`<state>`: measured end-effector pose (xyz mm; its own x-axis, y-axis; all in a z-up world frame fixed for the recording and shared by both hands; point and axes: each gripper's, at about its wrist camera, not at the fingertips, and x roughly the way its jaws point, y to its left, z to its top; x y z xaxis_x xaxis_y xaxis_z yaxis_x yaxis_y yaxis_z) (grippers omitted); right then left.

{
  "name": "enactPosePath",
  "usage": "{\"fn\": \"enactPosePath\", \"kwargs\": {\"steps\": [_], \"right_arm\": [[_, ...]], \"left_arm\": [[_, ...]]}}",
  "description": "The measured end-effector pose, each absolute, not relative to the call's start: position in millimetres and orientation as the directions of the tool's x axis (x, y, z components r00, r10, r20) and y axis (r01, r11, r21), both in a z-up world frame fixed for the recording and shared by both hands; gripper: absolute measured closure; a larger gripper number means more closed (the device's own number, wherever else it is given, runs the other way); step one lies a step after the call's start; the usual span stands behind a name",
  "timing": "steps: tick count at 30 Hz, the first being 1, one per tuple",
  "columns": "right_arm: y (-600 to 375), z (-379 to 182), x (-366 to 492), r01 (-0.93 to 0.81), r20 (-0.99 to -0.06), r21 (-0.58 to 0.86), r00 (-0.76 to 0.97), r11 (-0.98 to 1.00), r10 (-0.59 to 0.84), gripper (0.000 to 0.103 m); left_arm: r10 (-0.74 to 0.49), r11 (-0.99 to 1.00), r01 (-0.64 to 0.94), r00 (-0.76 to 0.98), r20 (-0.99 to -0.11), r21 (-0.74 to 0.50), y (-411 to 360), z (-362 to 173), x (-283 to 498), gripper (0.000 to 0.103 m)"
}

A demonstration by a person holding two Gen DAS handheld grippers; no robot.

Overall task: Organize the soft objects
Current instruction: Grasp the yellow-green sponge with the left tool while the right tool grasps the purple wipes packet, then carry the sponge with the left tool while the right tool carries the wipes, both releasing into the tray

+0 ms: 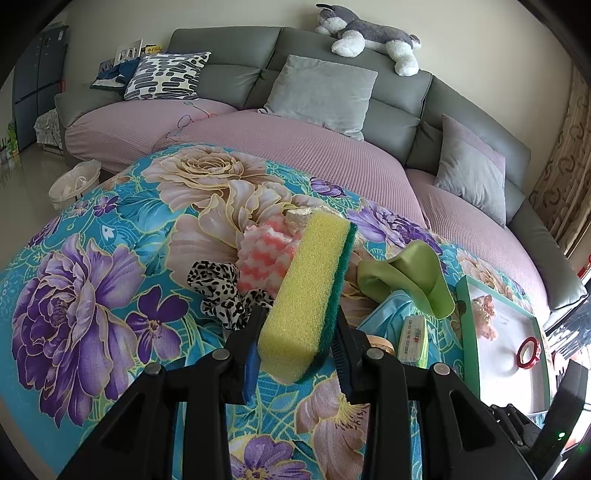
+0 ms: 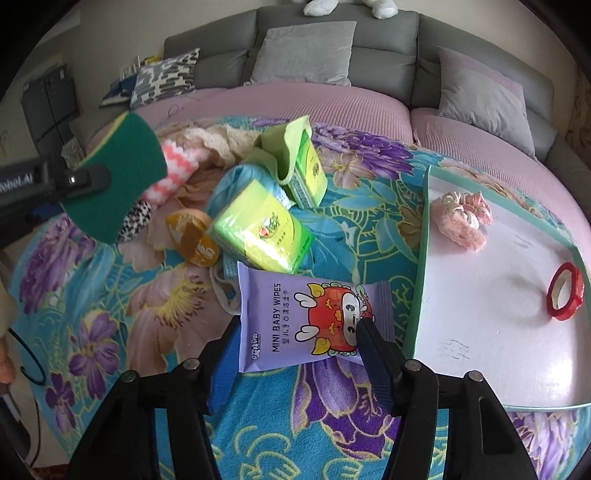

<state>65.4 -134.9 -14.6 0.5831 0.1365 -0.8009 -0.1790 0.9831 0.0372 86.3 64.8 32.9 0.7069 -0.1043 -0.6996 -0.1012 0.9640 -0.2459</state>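
We see left tool (image 1: 295,354) pinching the yellow-green sponge (image 1: 310,291), lifted above the floral blanket (image 1: 92,258) | right tool (image 2: 295,350) part-spread around the purple wipes pack (image 2: 303,317); contact unclear | beyond: green tissue packs (image 2: 262,225), striped cloth (image 1: 266,254) | right edge: white tray (image 2: 480,332) with pink scrunchie (image 2: 461,218)

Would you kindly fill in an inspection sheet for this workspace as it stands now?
Surface: floral blanket over a table.
Job's things: sponge, wipes pack, two green tissue packs, pink scrunchie on tray.
Clutter: red tape ring, gold tin, spotted scrunchie.
Grippers: left tool grips the sponge; right tool straddles the wipes pack, pad contact unclear.
Cables: black cord at the left edge.
Surroundings: grey sofa, cushions, plush dog.
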Motion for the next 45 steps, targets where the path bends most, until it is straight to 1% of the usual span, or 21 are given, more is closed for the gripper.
{"fn": "enactPosePath", "kwargs": {"steps": [11,16,18,21,26,34,41,45], "right_arm": [[-155,23,55,-0.15,-0.694,0.167,0.684,0.974,0.224,0.04],[-172,40,48,-0.131,-0.643,0.205,0.729,0.97,0.235,0.04],[-180,46,45,-0.113,-0.629,0.202,0.746,0.973,0.217,0.04],[-195,47,45,-0.063,-0.634,0.167,0.758,0.984,0.156,0.04],[-233,46,43,0.04,-0.642,0.152,0.764,0.988,0.068,0.04],[-301,38,35,0.249,-0.671,0.089,0.731,0.964,-0.127,0.04],[-345,31,27,0.394,-0.679,0.03,0.683,0.919,-0.271,0.039],[-360,29,23,0.443,-0.674,0.005,0.664,0.897,-0.324,0.039]], "left_arm": [[-0.087,0.97,-0.086,0.748,-0.658,-0.227,60,51,77,0.067],[-0.087,0.974,-0.062,0.781,-0.618,-0.216,52,67,69,0.067],[-0.094,0.977,-0.045,0.792,-0.604,-0.21,46,72,67,0.067],[-0.131,0.979,0.011,0.797,-0.589,-0.203,29,77,67,0.067],[-0.215,0.975,0.143,0.787,-0.579,-0.167,-16,80,69,0.067],[-0.37,0.918,0.385,0.735,-0.568,-0.099,-112,74,69,0.067],[-0.428,0.865,0.501,0.7,-0.572,-0.033,-173,57,65,0.067],[-0.414,0.861,0.509,0.695,-0.588,-0.004,-193,43,70,0.067]]}}
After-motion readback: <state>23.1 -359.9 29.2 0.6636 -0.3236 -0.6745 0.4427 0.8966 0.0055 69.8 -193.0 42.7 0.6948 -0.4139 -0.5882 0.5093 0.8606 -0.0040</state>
